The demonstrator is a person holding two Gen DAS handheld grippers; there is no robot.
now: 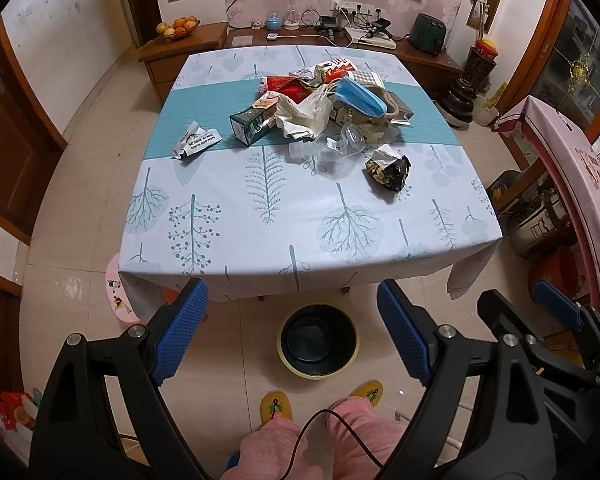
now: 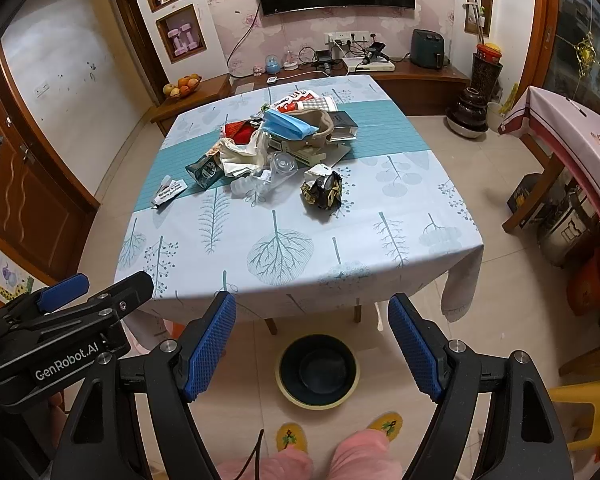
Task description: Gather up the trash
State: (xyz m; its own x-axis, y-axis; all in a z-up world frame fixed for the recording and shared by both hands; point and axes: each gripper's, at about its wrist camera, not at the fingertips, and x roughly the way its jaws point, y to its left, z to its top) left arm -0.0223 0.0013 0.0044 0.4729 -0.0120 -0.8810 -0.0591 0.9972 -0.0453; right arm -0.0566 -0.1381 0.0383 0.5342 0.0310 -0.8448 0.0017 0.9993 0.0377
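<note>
A heap of trash (image 1: 324,100) (image 2: 284,140) lies mid-table: a blue face mask (image 1: 360,98) (image 2: 290,124), a green carton (image 1: 250,124) (image 2: 204,172), clear plastic cups (image 1: 348,142) (image 2: 276,168) and red wrappers (image 1: 296,88). A crumpled black-and-gold wrapper (image 1: 388,168) (image 2: 323,189) and a small white wrapper (image 1: 196,142) (image 2: 170,192) lie apart from it. A dark bin (image 1: 318,340) (image 2: 317,370) stands on the floor before the table. My left gripper (image 1: 292,304) and right gripper (image 2: 312,312) hover open and empty above the bin, short of the table's near edge.
The table (image 1: 260,240) (image 2: 228,272) wears a tree-print cloth. A person's pink-trousered legs and yellow slippers (image 1: 276,408) (image 2: 386,426) stand behind the bin. A yellow stool (image 2: 584,408) sits at right, a pink one (image 1: 118,292) at the table's left corner. A sideboard (image 1: 380,46) lines the far wall.
</note>
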